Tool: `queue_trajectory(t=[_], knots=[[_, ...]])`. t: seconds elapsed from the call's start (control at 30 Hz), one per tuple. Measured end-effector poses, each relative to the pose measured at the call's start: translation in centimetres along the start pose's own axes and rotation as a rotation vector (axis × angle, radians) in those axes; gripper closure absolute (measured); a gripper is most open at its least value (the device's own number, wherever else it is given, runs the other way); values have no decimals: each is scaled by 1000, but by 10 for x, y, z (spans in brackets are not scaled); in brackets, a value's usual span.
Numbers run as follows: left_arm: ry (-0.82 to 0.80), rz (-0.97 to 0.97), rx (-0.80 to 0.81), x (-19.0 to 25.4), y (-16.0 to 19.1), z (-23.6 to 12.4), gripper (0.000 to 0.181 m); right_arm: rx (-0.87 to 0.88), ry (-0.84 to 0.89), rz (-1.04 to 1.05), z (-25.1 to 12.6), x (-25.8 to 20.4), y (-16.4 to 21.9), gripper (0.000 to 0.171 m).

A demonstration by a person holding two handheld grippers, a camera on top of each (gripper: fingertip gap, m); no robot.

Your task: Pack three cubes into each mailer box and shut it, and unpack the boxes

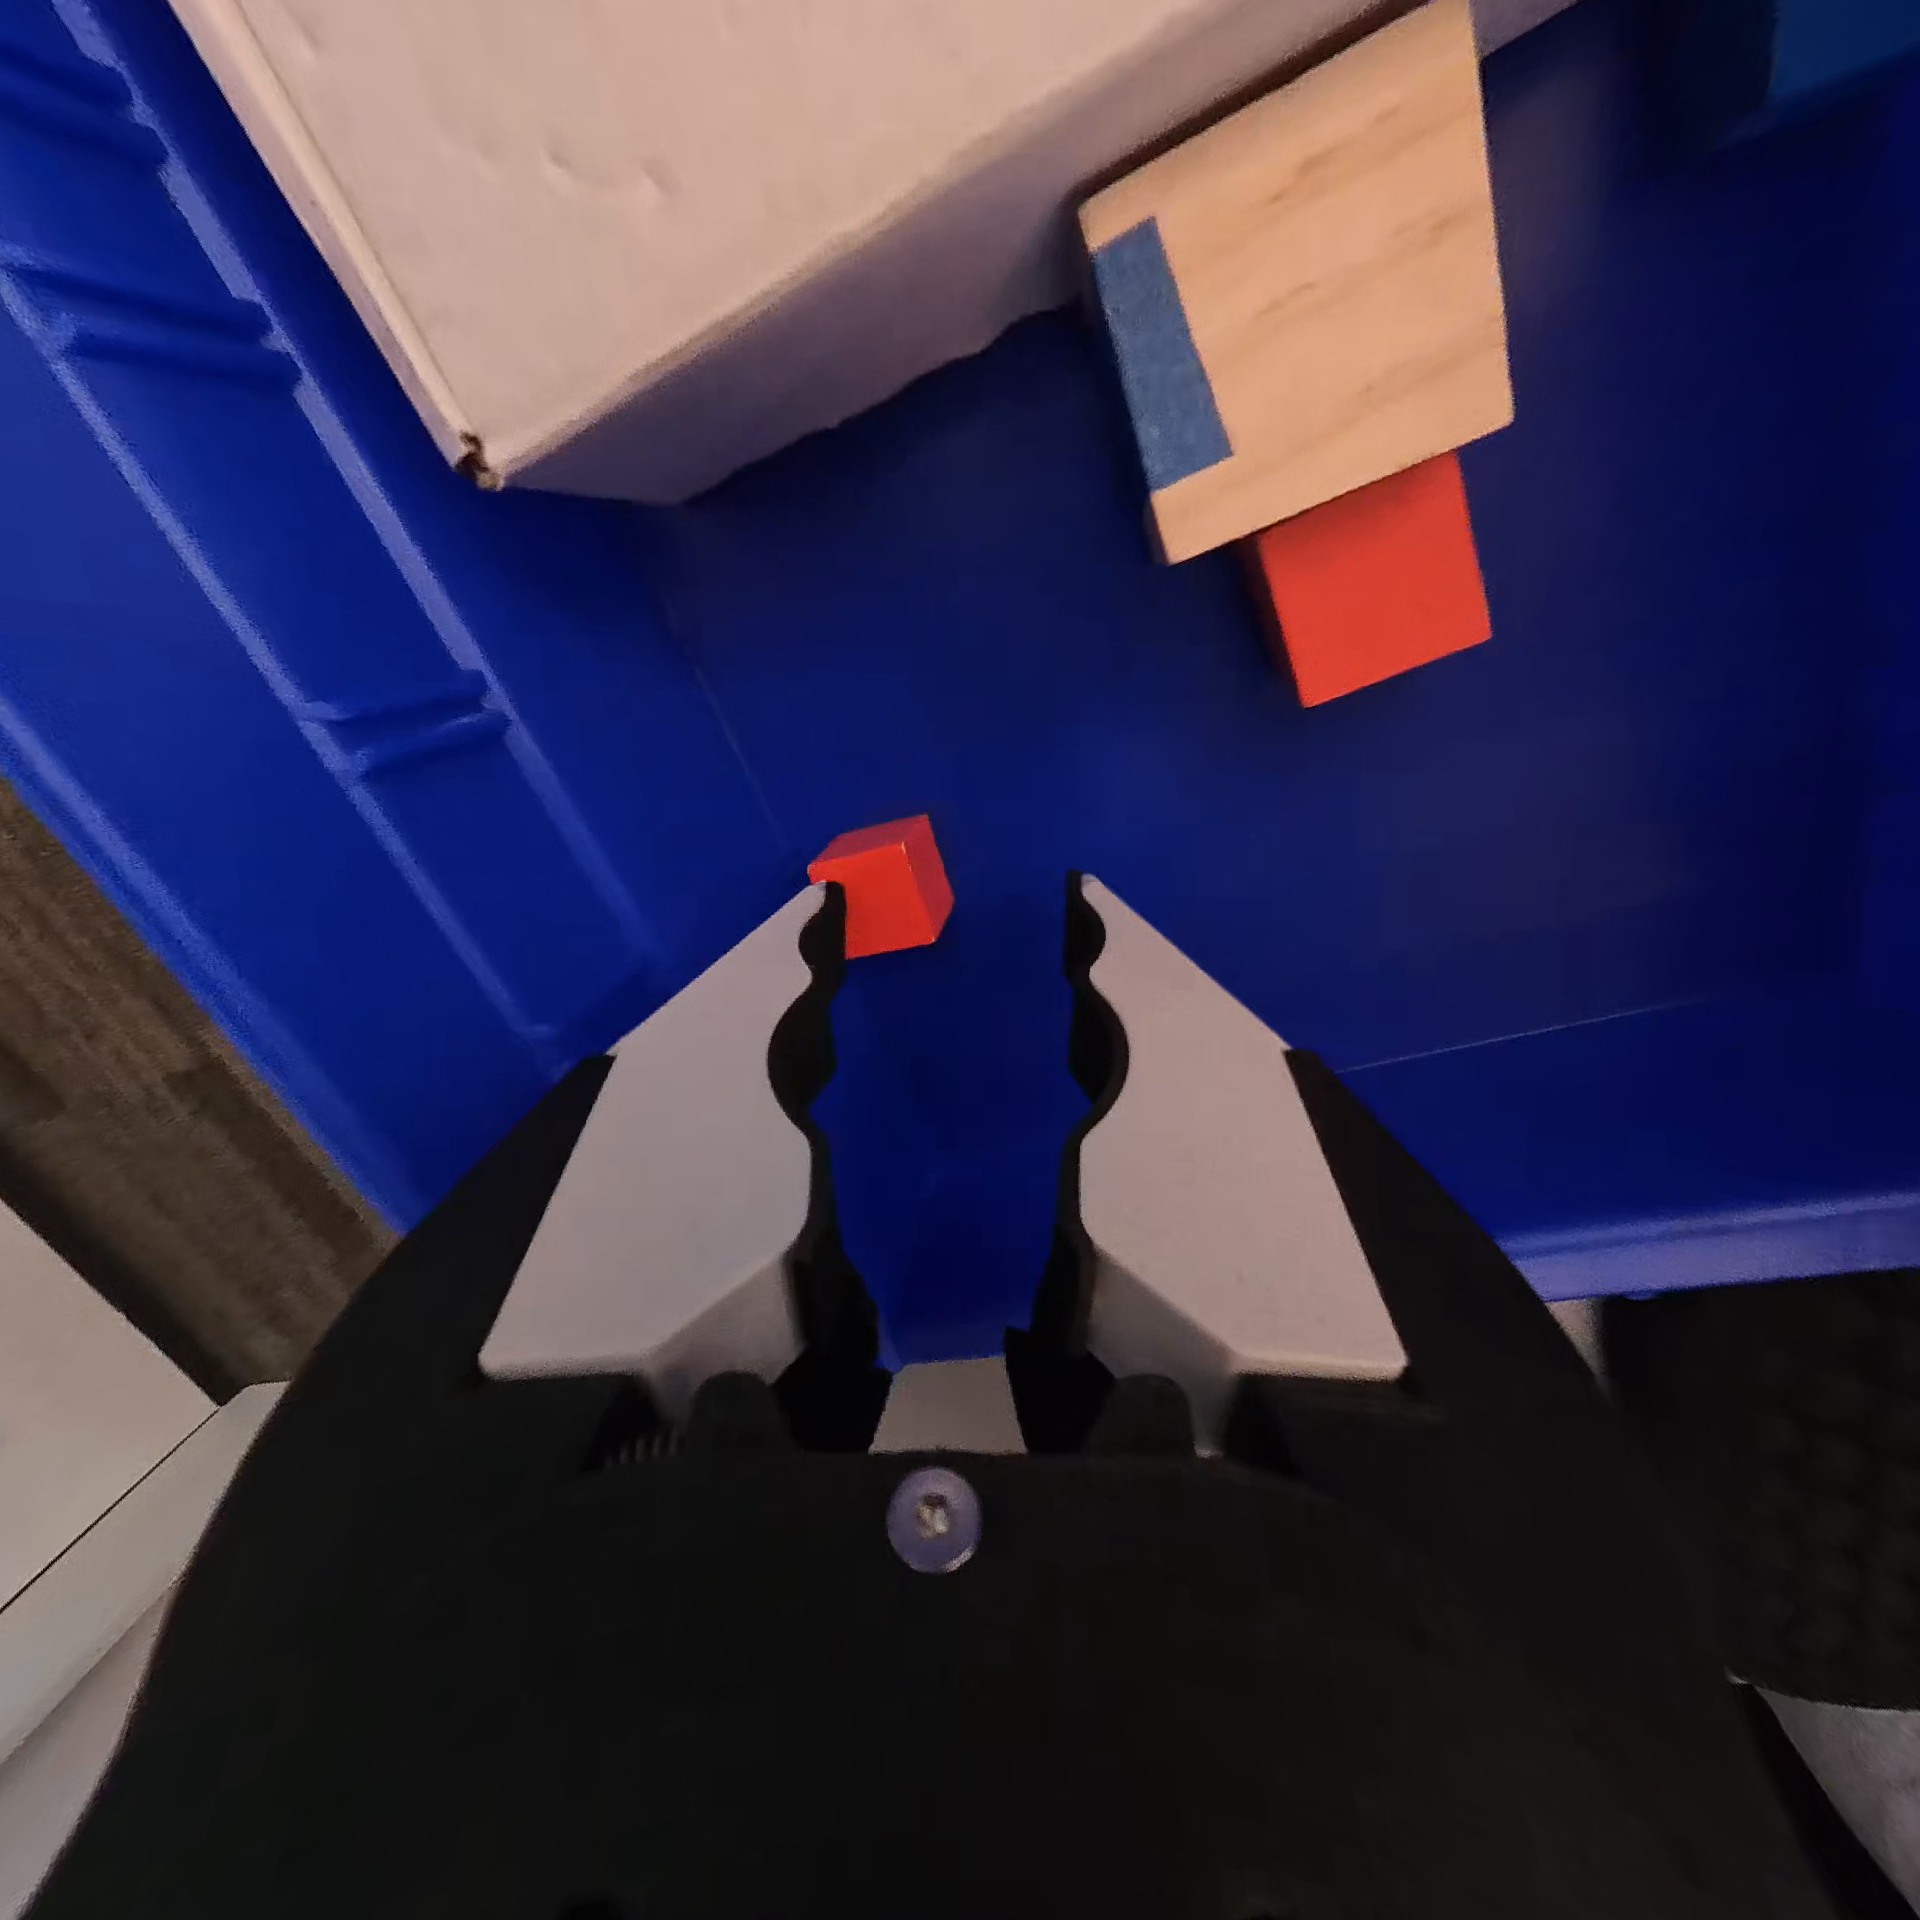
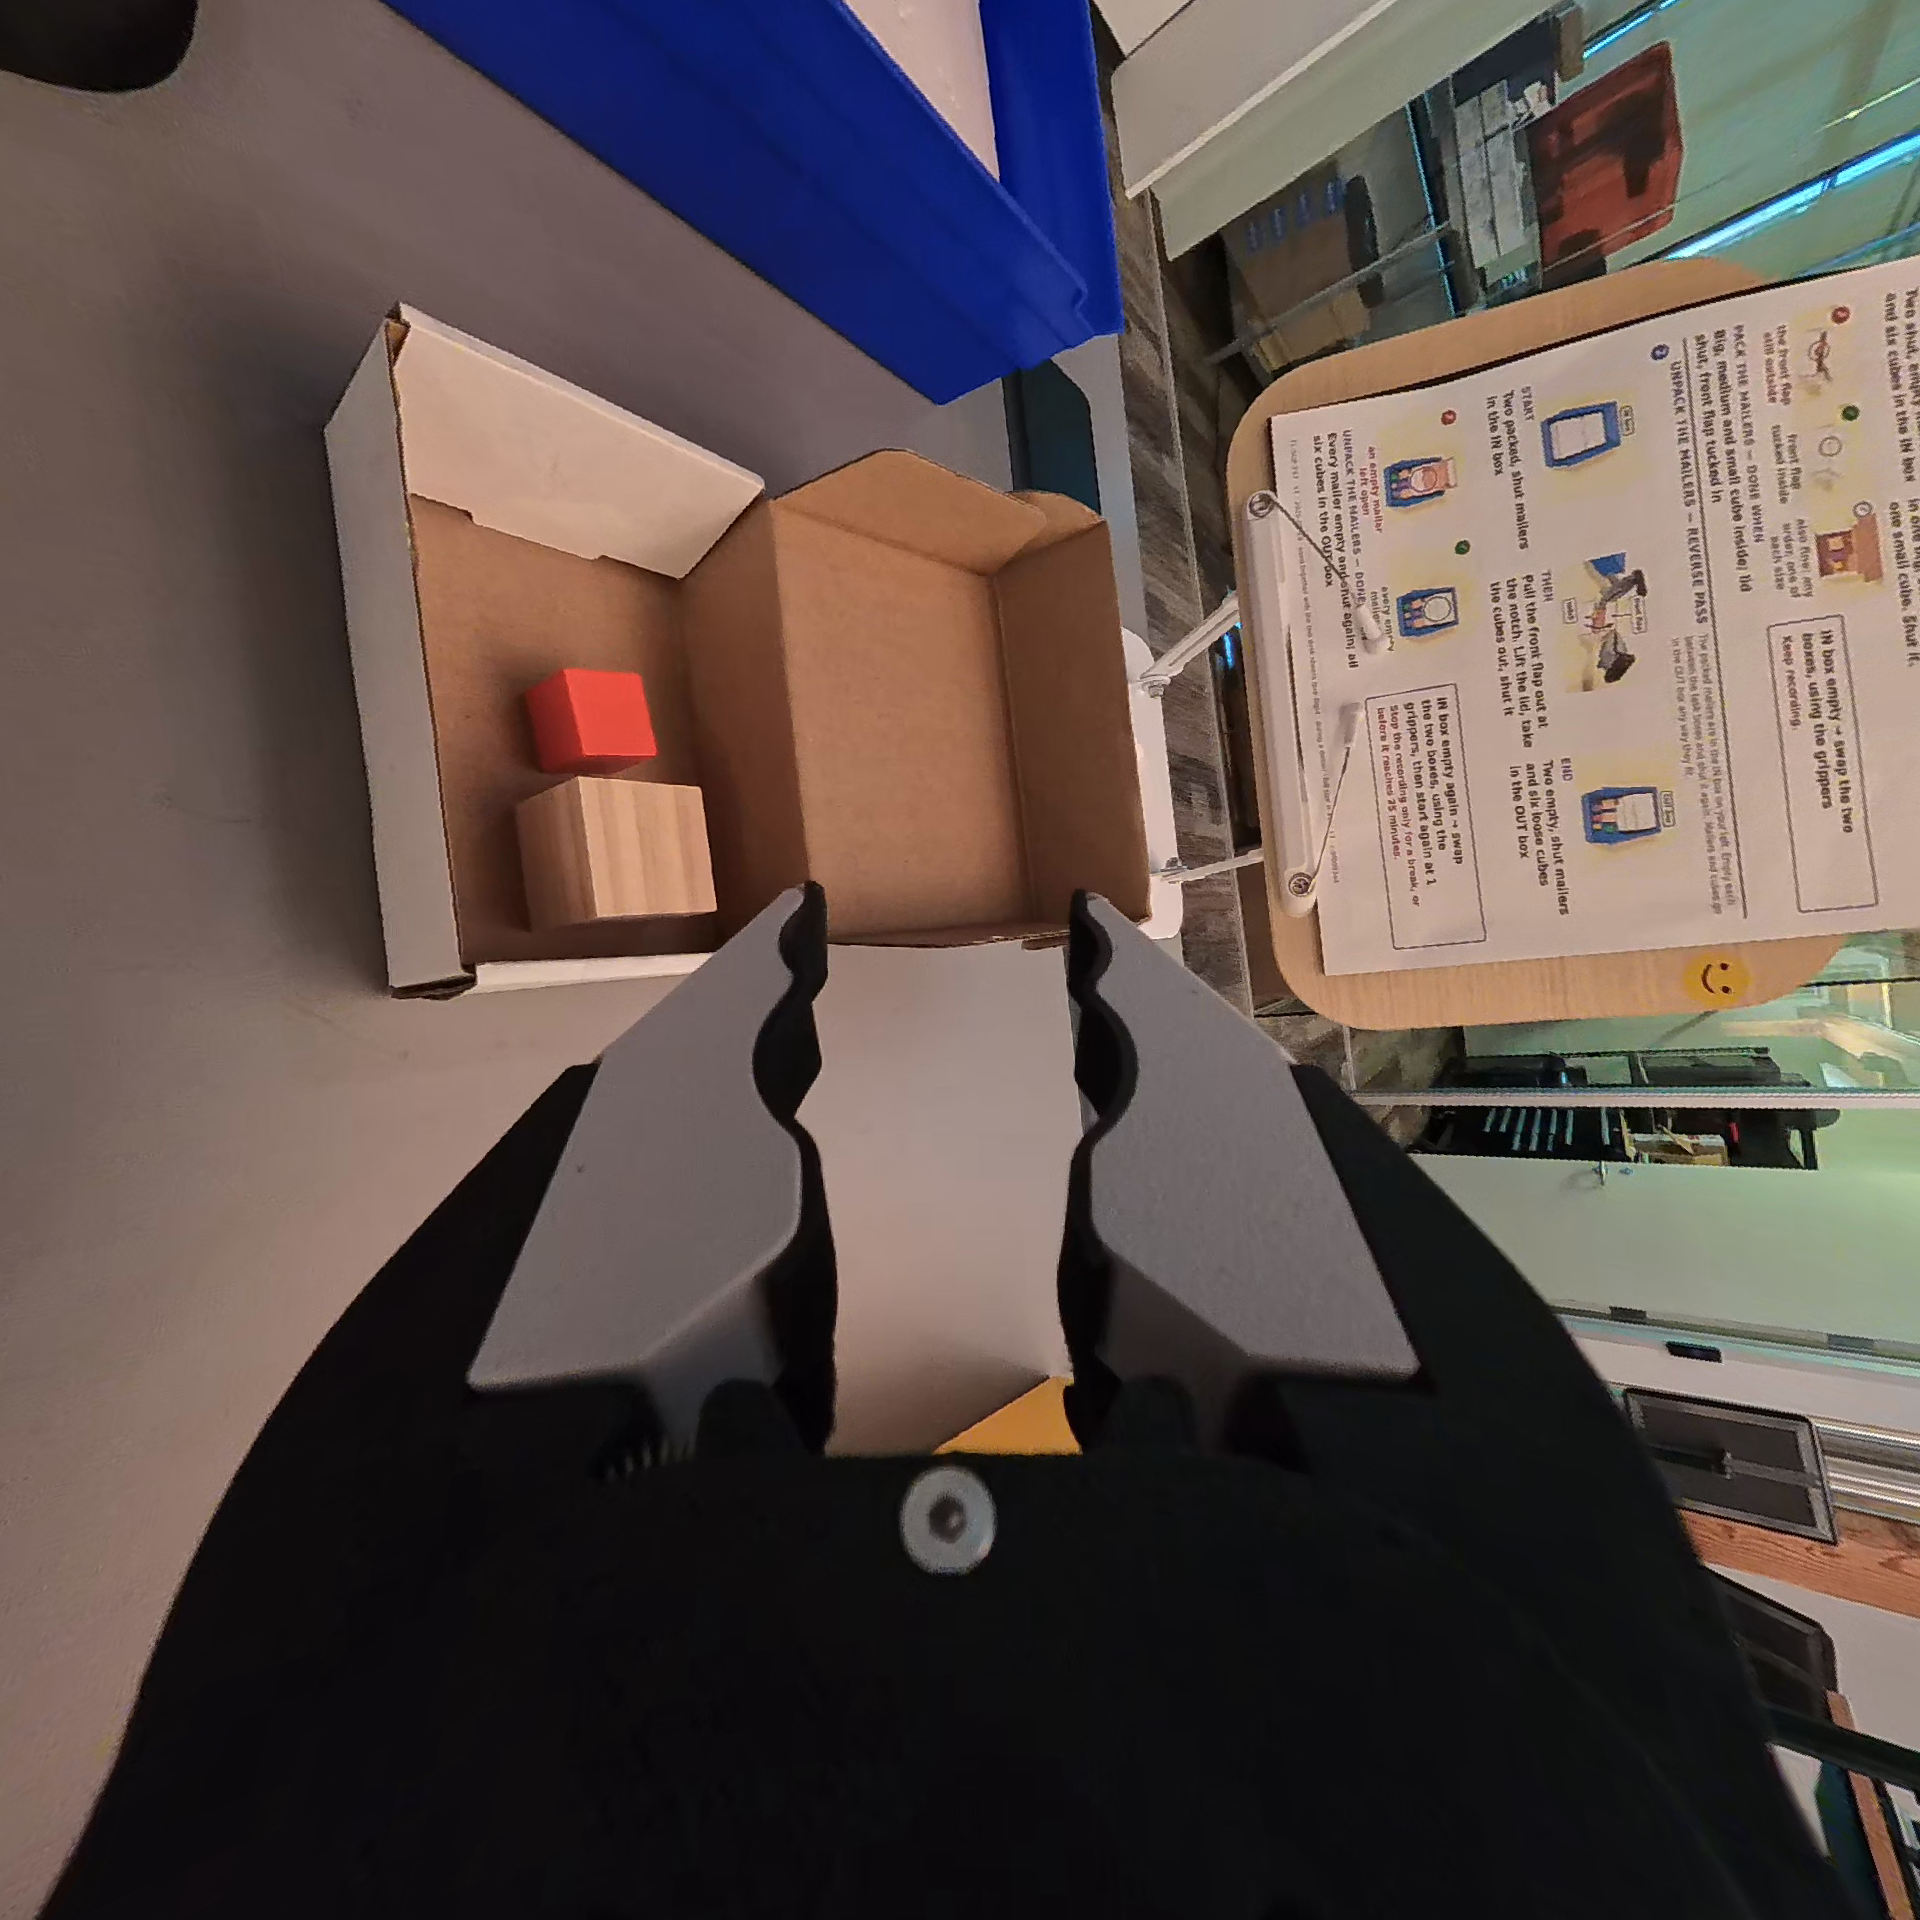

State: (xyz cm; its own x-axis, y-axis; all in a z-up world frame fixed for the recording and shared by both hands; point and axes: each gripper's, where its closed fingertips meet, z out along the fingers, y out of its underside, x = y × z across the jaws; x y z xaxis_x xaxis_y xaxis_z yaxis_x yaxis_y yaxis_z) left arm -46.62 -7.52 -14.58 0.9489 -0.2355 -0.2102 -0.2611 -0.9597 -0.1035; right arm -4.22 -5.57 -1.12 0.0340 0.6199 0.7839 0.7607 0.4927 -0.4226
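The left tool [image 1: 948, 883] reaches down into the blue bin [image 1: 1351, 935], jaws parted and gripping nothing. A small red cube [image 1: 888, 883] lies just past its left fingertip, touching or nearly touching the tip, off the centre line, so the tool probably needs to shift left before closing. Farther ahead and right, a large wooden cube [image 1: 1320, 312] leans over a medium red cube [image 1: 1371, 582]; a closed white mailer box [image 1: 623, 208] lies ahead to the left.

The right tool [image 2: 945, 904] hovers over the grey table [image 2: 208, 1143], likewise parted and empty, seemingly waiting. Just ahead sits an open mailer box [image 2: 364, 644], its lid folded back to the right, holding a wooden cube [image 2: 613, 847] with a red cube [image 2: 590, 719] beyond it; a third cube still belongs there.
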Motion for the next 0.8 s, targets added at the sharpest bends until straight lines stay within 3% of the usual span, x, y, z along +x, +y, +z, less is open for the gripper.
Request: queue_trajectory(t=[0.07, 0.17, 0.27, 0.47, 0.53, 0.63, 0.8], knots=[[15, 18, -6, 6, 1, -1, 134, 6, 3, 8, -1, 2, 0, 126], [102, 42, 52, 22, -7, -9, 148, 10, 6, 7, -2, 2, -1, 126], [63, 37, 95, 9, -14, -16, 131, 6, 3, -1, -1, 1, -1, 126], [63, -47, -27, 5, -1, 3, 127, 1, 2, -2, -1, 1, 0, 126], [56, -64, -53, 5, 3, 10, 135, 3, 2, 1, -1, 1, 0, 126], [128, -110, -23, 12, -3, 11, 160, 0, -3, 1, 1, 0, 1, 126], [128, -111, -23, 7, 0, 6, 160, -15, -7, -3, 4, -2, 5, 126]])
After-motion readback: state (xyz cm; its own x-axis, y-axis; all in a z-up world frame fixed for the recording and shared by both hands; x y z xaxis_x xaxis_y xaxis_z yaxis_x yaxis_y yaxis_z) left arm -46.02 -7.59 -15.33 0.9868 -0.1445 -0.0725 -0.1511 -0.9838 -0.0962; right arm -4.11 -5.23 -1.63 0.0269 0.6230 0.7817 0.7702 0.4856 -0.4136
